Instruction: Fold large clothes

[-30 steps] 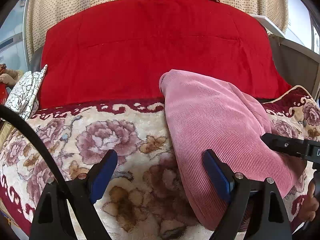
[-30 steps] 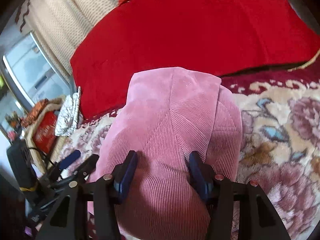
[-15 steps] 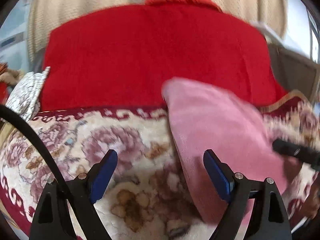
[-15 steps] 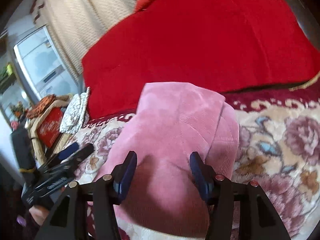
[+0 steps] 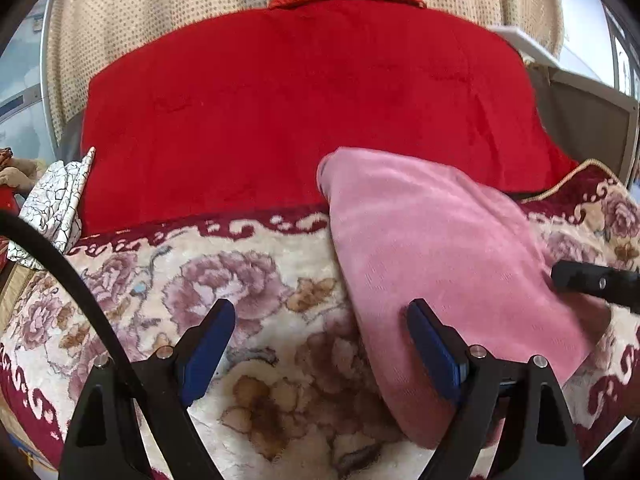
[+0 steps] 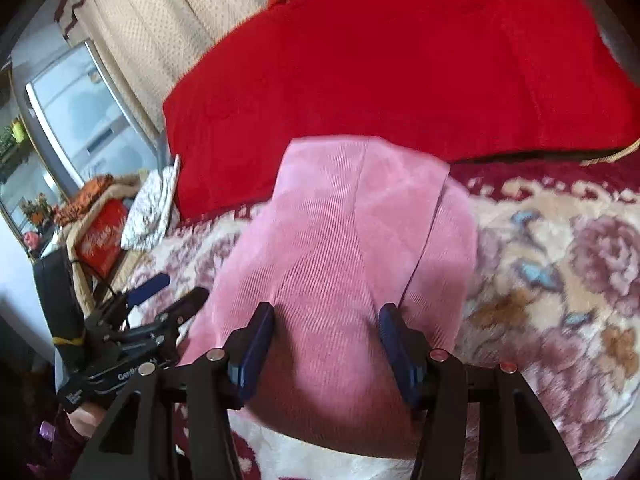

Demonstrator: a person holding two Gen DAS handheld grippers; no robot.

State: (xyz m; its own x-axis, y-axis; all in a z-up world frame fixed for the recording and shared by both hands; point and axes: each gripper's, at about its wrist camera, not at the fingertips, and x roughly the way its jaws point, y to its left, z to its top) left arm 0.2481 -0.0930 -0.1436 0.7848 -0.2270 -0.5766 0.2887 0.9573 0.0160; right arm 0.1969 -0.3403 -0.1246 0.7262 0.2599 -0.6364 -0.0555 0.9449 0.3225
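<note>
A folded pink corduroy garment (image 5: 436,248) lies on a floral blanket (image 5: 248,280). Its near end is cut off behind the gripper frames in both views, and soft blur smears its ribbing in the left wrist view. Left of the garment, at the blanket's far left edge, a crumpled white patterned cloth (image 5: 56,200) is partly cropped. The left gripper (image 5: 320,344) hovers over the blanket with its jaws wide apart and nothing between them; its right pad sits over the garment's left edge, and actual contact cannot be made out. Behind the garment a red quilt (image 5: 296,120) covers the far half of the bed. At the garment's right edge, the right gripper (image 6: 326,338) stands about half open, its blue pads set on either side of a hump of the corduroy; whether they pinch it or only rest on it cannot be told.
</note>
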